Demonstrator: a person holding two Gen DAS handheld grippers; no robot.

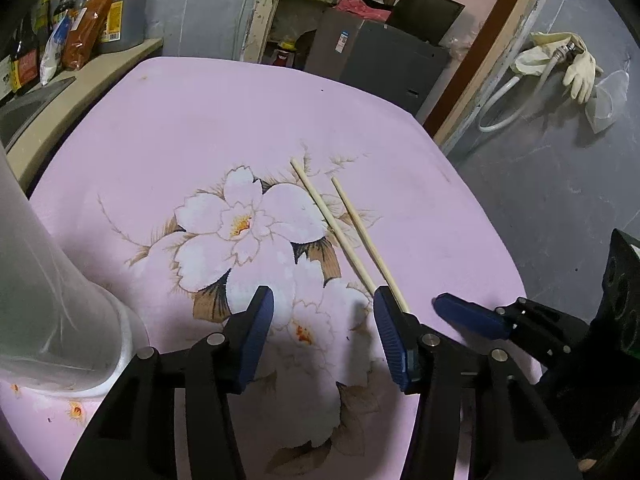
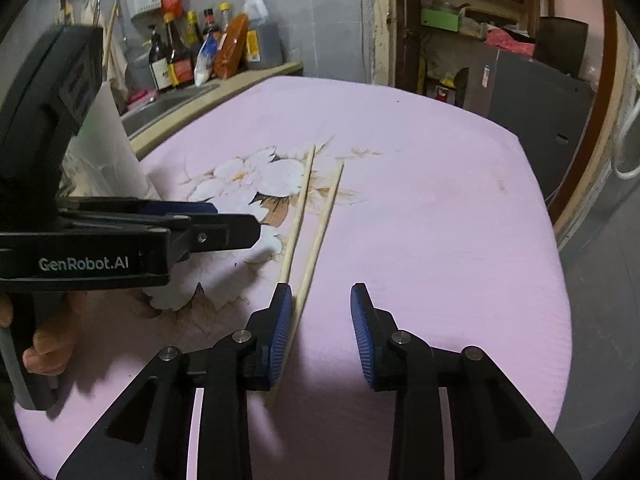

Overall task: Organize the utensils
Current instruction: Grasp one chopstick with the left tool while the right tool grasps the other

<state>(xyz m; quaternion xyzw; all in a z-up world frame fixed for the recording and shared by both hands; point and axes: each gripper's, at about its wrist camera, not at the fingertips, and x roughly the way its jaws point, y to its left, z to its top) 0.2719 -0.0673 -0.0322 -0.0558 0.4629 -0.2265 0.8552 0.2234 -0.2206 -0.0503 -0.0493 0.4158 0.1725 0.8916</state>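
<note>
A: Start nearest. The right gripper (image 2: 318,334) has its fingers apart, nothing clamped, low over the pink cloth (image 2: 440,220).

B: And the chopsticks?

A: Two of them, lying flat on the cloth, nearly parallel with a narrow gap between. In the right wrist view the right chopstick (image 2: 320,240) has its near end running between the open fingers, close against the inner face of the left pad (image 2: 280,332); I cannot tell whether it touches. The left chopstick (image 2: 298,208) passes behind that same pad, outside the gap.

B: Which way do they point?

A: Long axis runs away from the right gripper, near to far, tipped slightly right at the far ends. So the fingers straddle one stick across its width, near its near end.

B: The other tool?

A: The left gripper (image 1: 324,332) is also spread wide and empty. It sits to the left of the sticks, over the flower print (image 1: 240,220), with the chopsticks (image 1: 348,236) beside its right pad (image 1: 392,340), not between the fingers.

B: So the right one is nearer.

A: I'd judge so. To take both, it likely needs to shift left so both sticks fall inside the gap.

B: Anything beyond?

A: A translucent white container (image 1: 44,280) stands at the near left edge, plausibly where they go.
</note>
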